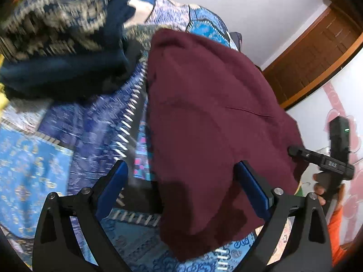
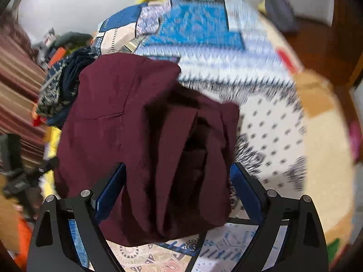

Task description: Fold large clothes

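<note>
A maroon garment (image 1: 204, 113) lies folded into a thick bundle on the patterned bedspread (image 1: 34, 158). My left gripper (image 1: 182, 170) hangs open over the garment's near edge, with its left pad above the bedspread and its right pad above the cloth. In the right wrist view the same maroon garment (image 2: 147, 147) shows deep lengthwise folds. My right gripper (image 2: 178, 172) stands wide open around the garment's near end. I see no pad pressing into the cloth. Both views are blurred by motion.
A heap of dark navy and patterned clothes (image 1: 56, 45) sits on the bed beside the garment, also in the right wrist view (image 2: 61, 83). A hand (image 1: 320, 188) holds the other gripper at the bed's right edge. A brown wooden door (image 1: 317, 56) stands behind.
</note>
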